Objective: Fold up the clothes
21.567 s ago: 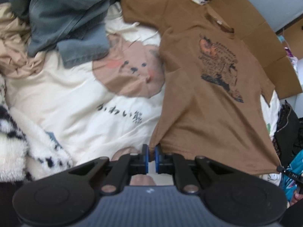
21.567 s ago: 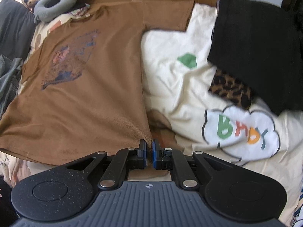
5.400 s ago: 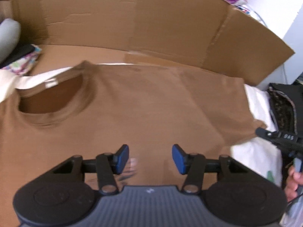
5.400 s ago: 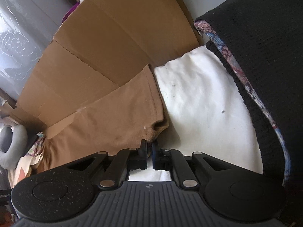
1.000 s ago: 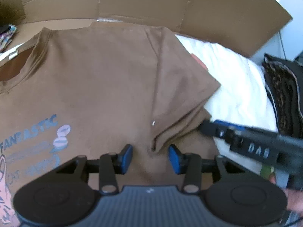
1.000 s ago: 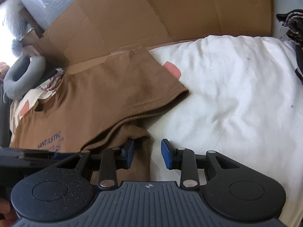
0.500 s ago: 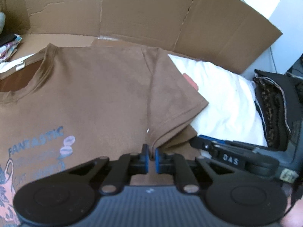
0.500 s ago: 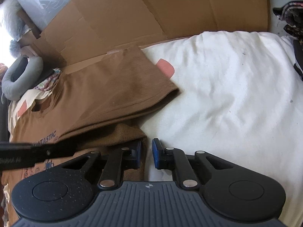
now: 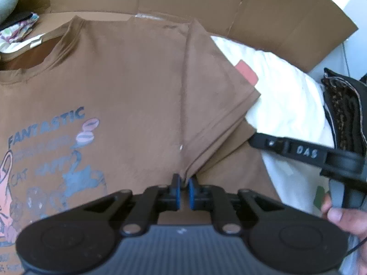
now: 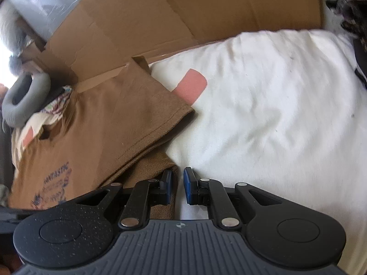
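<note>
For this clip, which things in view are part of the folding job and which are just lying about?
In the job: brown T-shirt, left tool shut on its sleeve seam, right tool at its side edge.

Lying about: cardboard, white bedding, grey neck pillow, leopard-print clothes.

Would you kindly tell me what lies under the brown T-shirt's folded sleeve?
Under the sleeve lies more of the brown T-shirt's own fabric, then the white bedding with a pink patch poking out. How far that patch runs underneath cannot be seen; the sleeve covers it.
</note>
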`<state>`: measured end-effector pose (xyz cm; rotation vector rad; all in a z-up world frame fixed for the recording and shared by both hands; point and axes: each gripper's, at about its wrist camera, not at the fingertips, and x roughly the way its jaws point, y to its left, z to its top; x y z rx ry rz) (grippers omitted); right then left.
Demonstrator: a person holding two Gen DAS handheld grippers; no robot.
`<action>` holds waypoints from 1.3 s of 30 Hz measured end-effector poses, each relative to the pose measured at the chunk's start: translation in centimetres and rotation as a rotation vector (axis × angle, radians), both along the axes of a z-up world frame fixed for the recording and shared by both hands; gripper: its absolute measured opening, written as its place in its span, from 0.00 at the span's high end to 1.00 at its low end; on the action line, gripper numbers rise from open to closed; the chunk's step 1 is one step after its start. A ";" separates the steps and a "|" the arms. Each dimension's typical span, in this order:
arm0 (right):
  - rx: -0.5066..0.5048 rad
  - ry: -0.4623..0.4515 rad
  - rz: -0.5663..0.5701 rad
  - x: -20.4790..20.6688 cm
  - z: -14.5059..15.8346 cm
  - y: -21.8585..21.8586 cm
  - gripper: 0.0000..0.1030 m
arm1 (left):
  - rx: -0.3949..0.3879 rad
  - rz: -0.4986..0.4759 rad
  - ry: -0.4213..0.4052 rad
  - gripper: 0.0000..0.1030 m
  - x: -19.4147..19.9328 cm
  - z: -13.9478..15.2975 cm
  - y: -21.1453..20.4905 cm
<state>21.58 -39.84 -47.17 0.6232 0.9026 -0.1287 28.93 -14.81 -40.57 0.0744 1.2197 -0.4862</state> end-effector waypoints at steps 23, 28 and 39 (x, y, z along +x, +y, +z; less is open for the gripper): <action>0.004 -0.054 -0.102 -6.2 3.5 -2.8 0.81 | -0.014 -0.119 -0.202 0.78 2.8 5.2 -8.6; 0.004 -0.048 -0.101 -6.4 3.4 -2.4 0.81 | -0.032 -0.190 -0.233 0.76 3.6 5.2 -12.2; -0.002 -0.017 -0.103 -6.7 2.7 -2.3 0.81 | -0.040 -0.244 -0.214 0.49 5.1 1.3 -15.1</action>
